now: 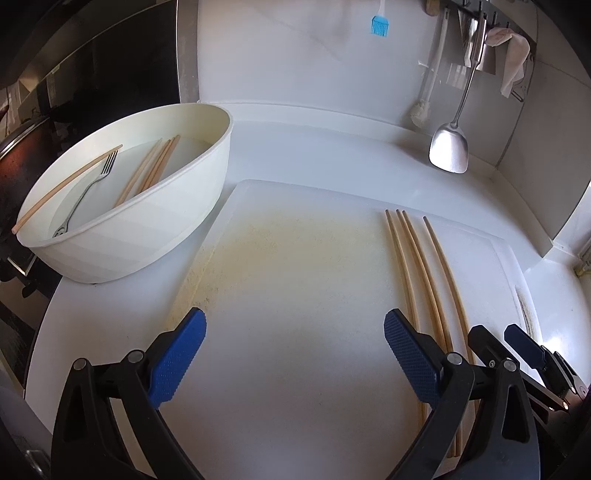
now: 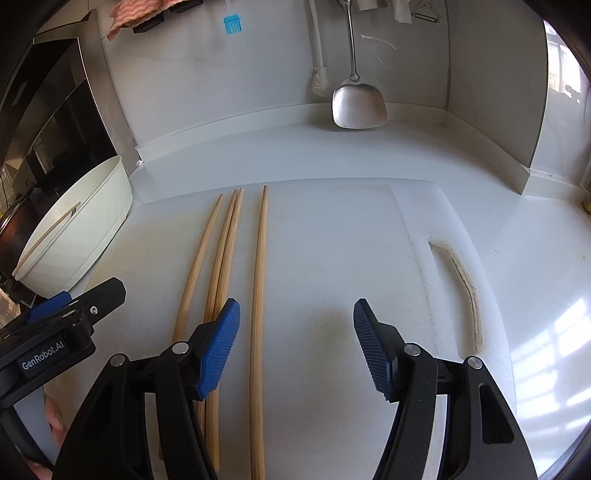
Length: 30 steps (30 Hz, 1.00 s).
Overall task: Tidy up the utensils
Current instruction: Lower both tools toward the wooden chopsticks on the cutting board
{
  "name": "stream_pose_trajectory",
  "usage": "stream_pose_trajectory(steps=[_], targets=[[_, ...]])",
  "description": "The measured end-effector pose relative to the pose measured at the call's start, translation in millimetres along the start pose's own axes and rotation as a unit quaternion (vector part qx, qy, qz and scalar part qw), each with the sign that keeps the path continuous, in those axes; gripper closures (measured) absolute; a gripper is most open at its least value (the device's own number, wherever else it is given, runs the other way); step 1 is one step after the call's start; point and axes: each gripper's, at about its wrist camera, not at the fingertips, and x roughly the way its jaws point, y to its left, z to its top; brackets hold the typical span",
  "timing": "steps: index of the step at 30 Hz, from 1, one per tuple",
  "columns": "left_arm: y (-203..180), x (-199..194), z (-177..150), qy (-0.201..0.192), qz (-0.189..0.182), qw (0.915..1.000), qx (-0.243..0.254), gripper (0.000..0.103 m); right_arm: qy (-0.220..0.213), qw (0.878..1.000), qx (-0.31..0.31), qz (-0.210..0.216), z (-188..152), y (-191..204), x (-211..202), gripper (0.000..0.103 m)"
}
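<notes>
Several wooden chopsticks (image 2: pixel 225 251) lie side by side on a white cutting board (image 2: pixel 332 240). My right gripper (image 2: pixel 295 317) hovers open low over their near ends. The rightmost chopstick (image 2: pixel 258 295) runs between its blue pads, untouched. My left gripper (image 1: pixel 295 332) is open over the bare board (image 1: pixel 295 258), just left of the chopsticks (image 1: pixel 417 266). A white bowl (image 1: pixel 147 229) at far left holds a metal fork (image 1: pixel 88 192) and more chopsticks (image 1: pixel 147 173). One chopstick (image 1: pixel 66 181) leans across its rim. Each gripper shows in the other's view: right (image 1: pixel 498 334), left (image 2: pixel 88 295).
A metal spatula (image 2: pixel 358 103), a white brush (image 2: pixel 319 81) and a blue silicone brush (image 2: pixel 232 24) hang on the back wall. A dark appliance (image 1: pixel 92 74) stands behind the bowl. The board's handle slot (image 2: pixel 461 291) is at its right side. A wall corner juts in at the right (image 2: pixel 532 158).
</notes>
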Motion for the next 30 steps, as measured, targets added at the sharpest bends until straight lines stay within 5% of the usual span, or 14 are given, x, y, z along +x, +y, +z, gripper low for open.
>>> stream_pose_trajectory(steps=[20,30], targets=[[-12.8,6.4,-2.7,0.006,-0.002,1.0000,0.003,0.008,-0.001,0.998,-0.045,-0.042,-1.1,6.6,10.2,0.043],[-22.7,8.8,-1.7,0.010,-0.002,0.9999,0.010,0.008,-0.010,0.998,-0.052,-0.041,-1.6,5.4,8.7,0.073]])
